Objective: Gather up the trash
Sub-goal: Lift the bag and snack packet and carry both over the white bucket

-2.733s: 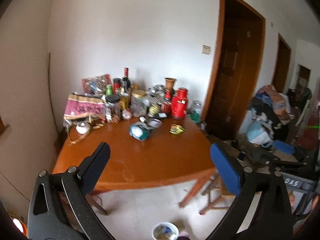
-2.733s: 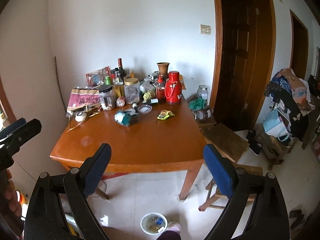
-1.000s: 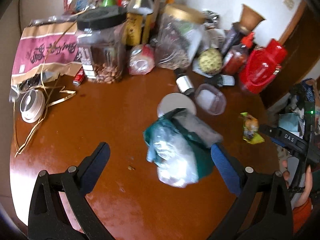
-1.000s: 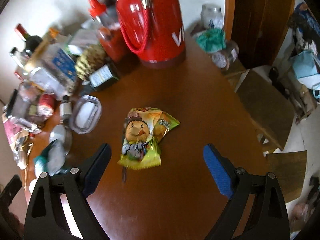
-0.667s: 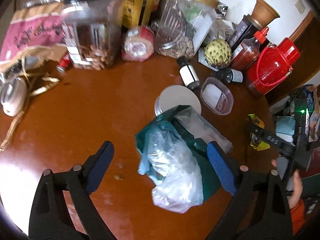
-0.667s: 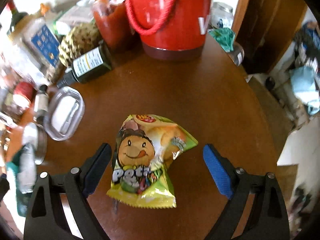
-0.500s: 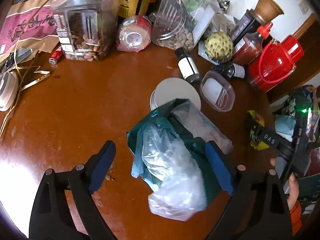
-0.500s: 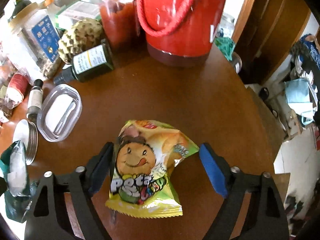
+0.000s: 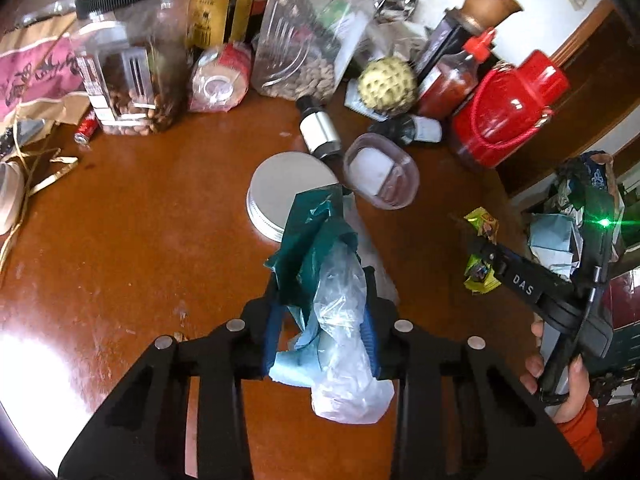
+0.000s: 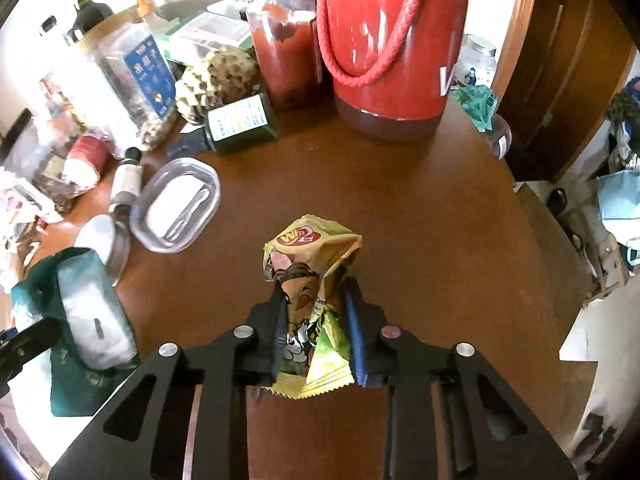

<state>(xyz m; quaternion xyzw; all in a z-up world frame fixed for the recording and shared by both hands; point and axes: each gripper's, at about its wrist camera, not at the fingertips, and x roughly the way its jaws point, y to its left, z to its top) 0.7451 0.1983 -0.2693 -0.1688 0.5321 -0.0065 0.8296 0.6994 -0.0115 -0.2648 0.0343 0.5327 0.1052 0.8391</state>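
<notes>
On the brown tabletop [image 10: 420, 208], just ahead of the right gripper [image 10: 314, 312], a yellow-green snack packet [image 10: 310, 280] stands crumpled between the jaws; a red oval near its top reads "Win 2", and a cartoon face shows below it. The jaws are closing, and both blue pads press the packet's sides, pinching it narrow. Beyond the packet stands a red flask [image 10: 392, 44] with a red rope handle and a white letter "V" low on its side. To the left of the jaws lie a clear lidded tub [image 10: 176, 204] and a dark bottle [image 10: 240, 124] on its side, whose label print is too small to read.

Between the jaws of the left gripper [image 9: 320, 316] sits a bundle of plastic bags [image 9: 332, 292], dark green, pale blue and clear. These jaws are closing too, their pads squeezing the bundle from both sides while its lower end hangs out toward the camera. Right behind the bundle lies a round metal lid [image 9: 288, 184]. Off to the right of these jaws the other gripper's black arm carries white letters "DAS", and a hand [image 9: 568, 380] with an orange cuff holds it.
</notes>
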